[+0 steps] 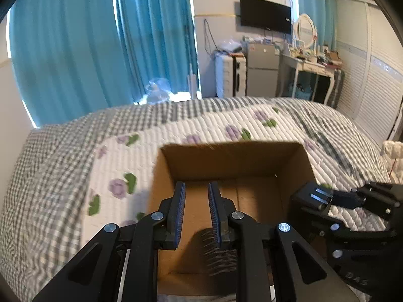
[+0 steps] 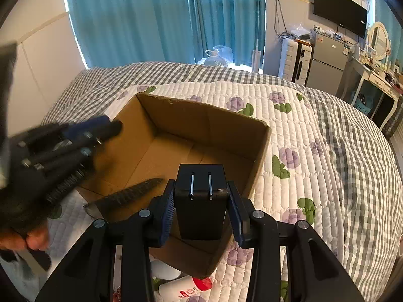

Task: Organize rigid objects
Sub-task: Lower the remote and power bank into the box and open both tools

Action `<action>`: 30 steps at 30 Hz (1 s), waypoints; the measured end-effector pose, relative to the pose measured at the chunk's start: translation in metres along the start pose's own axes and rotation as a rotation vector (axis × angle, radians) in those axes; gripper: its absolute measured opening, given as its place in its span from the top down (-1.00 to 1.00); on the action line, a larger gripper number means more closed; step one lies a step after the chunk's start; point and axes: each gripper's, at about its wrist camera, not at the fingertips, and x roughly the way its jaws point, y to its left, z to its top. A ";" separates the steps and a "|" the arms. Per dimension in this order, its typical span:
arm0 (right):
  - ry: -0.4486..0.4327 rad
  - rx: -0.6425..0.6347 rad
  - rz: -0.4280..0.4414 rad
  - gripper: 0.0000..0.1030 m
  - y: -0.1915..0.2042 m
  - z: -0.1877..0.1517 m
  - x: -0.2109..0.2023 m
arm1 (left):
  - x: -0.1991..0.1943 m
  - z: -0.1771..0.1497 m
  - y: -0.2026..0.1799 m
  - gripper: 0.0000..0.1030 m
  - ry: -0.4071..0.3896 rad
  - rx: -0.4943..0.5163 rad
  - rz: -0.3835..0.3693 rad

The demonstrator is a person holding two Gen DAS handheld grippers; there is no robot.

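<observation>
An open cardboard box [image 1: 297,166] [image 2: 262,148] sits on the bed. My left gripper [image 1: 197,196] hangs over the box's near left part, jaws apart and empty. A dark bristle brush [image 1: 221,254] [image 2: 131,193] is in the air just below it, blurred, above the box's near edge. My right gripper [image 2: 201,201] is shut on a black plug adapter [image 2: 200,201] with two metal prongs, held over the box's near right corner. The adapter also shows in the left wrist view [image 1: 313,197]. The left gripper appears blurred in the right wrist view [image 2: 75,148].
The bed has a quilted floral cover [image 2: 302,130] over a grey check sheet [image 1: 50,163]. A white bottle with a red cap [image 2: 186,287] and a white round object [image 2: 165,269] lie near the box's front. Blue curtains, a fridge and a dressing table stand beyond.
</observation>
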 end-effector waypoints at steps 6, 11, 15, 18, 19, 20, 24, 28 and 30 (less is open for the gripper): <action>0.062 -0.033 -0.019 0.26 0.011 0.002 0.028 | -0.011 -0.005 0.023 0.58 -0.009 -0.019 0.029; 0.131 -0.050 -0.055 0.26 0.014 0.000 0.061 | -0.009 -0.020 0.035 0.59 0.001 -0.020 0.051; 0.129 -0.052 -0.071 0.26 0.017 0.000 0.072 | -0.006 -0.028 0.045 0.59 -0.001 -0.042 0.044; 0.084 -0.041 -0.063 0.08 0.017 0.004 0.062 | -0.007 -0.031 0.049 0.58 -0.003 -0.052 0.032; 0.070 -0.036 -0.063 -0.11 0.017 0.006 0.058 | -0.009 -0.032 0.049 0.57 -0.003 -0.055 0.032; 0.050 -0.030 -0.069 -0.16 0.017 0.008 0.050 | -0.011 -0.033 0.049 0.50 -0.003 -0.055 0.034; -0.020 -0.023 -0.103 -0.21 0.016 0.009 0.010 | -0.030 -0.039 0.047 -0.36 -0.025 -0.065 0.044; -0.086 -0.022 -0.142 -0.65 0.021 -0.001 -0.037 | -0.058 -0.055 0.039 -0.60 -0.029 -0.067 0.040; -0.098 -0.034 -0.158 -0.70 0.025 -0.010 -0.058 | -0.069 -0.064 0.035 -0.87 -0.028 -0.071 0.054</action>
